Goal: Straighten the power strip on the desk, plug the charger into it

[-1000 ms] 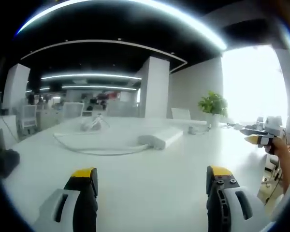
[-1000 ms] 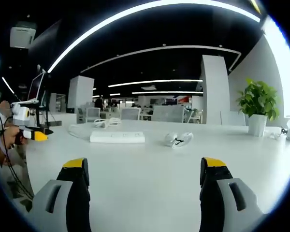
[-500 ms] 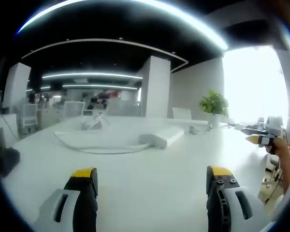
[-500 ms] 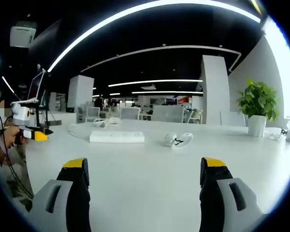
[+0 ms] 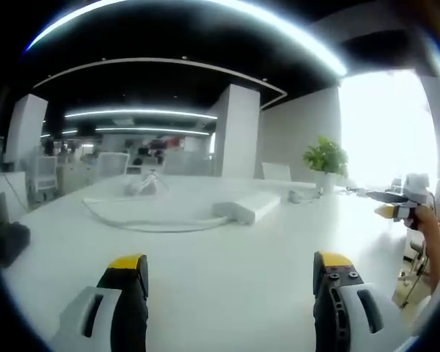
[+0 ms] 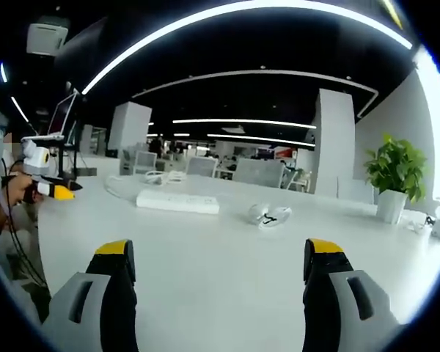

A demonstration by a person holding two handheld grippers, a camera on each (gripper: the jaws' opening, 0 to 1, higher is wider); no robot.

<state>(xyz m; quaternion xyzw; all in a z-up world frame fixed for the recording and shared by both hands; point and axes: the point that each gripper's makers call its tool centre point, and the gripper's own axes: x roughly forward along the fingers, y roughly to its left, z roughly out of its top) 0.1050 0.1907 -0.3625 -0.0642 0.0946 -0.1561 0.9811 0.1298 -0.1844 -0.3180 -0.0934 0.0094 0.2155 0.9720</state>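
Right view has rolled and tipped slightly since half a second ago; that's camera motion, nothing on the counter shifted. Left view is almost unchanged. Judgement: still pre-approach, no task step started.

Left tool: jaws spread, holding nothing. Right tool: same, spread and holding nothing.

White rectangular power strip lies flat mid-counter, well ahead of both tools, untouched. White charger with coiled cable sits near its end, apart from it.

The left view shows the strip's white cord looping across the white counter. The right view shows the charger clearly.
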